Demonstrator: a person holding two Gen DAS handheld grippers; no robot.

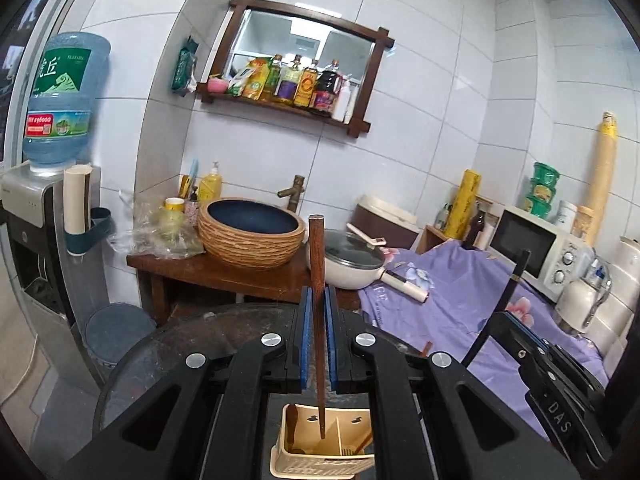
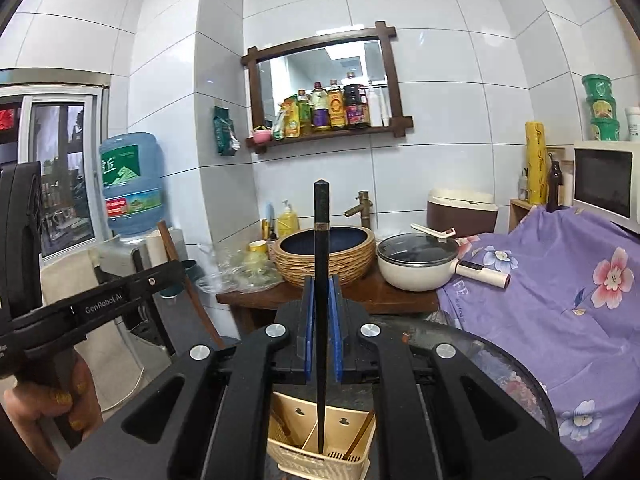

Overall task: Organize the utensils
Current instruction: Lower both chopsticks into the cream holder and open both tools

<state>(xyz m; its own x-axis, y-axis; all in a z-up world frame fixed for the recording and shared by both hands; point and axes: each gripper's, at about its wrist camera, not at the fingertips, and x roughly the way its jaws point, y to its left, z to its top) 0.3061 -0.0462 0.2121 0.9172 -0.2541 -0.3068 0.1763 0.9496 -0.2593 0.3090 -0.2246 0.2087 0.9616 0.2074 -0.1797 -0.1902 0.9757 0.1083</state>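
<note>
My left gripper (image 1: 319,296) is shut on a brown wooden chopstick (image 1: 316,256), held upright with its thin tip hanging just above a beige utensil caddy (image 1: 288,468). My right gripper (image 2: 320,284) is shut on a black chopstick (image 2: 320,232), also upright, its tip down over the same caddy (image 2: 332,468). Other wooden utensils (image 2: 360,432) lean inside the caddy's compartments. Each gripper shows in the other's view: the right gripper (image 1: 520,332) at the right edge, the left gripper (image 2: 120,300) at the left with a person's hand (image 2: 40,404) on its grip.
The caddy stands on a round dark glass table (image 1: 180,340). Behind it a wooden stand carries a woven basin (image 1: 250,236), and a lidded white pan (image 1: 352,264) sits beside it. A purple floral cloth (image 2: 560,300) and a microwave (image 1: 532,244) lie right; a water dispenser (image 1: 60,100) stands left.
</note>
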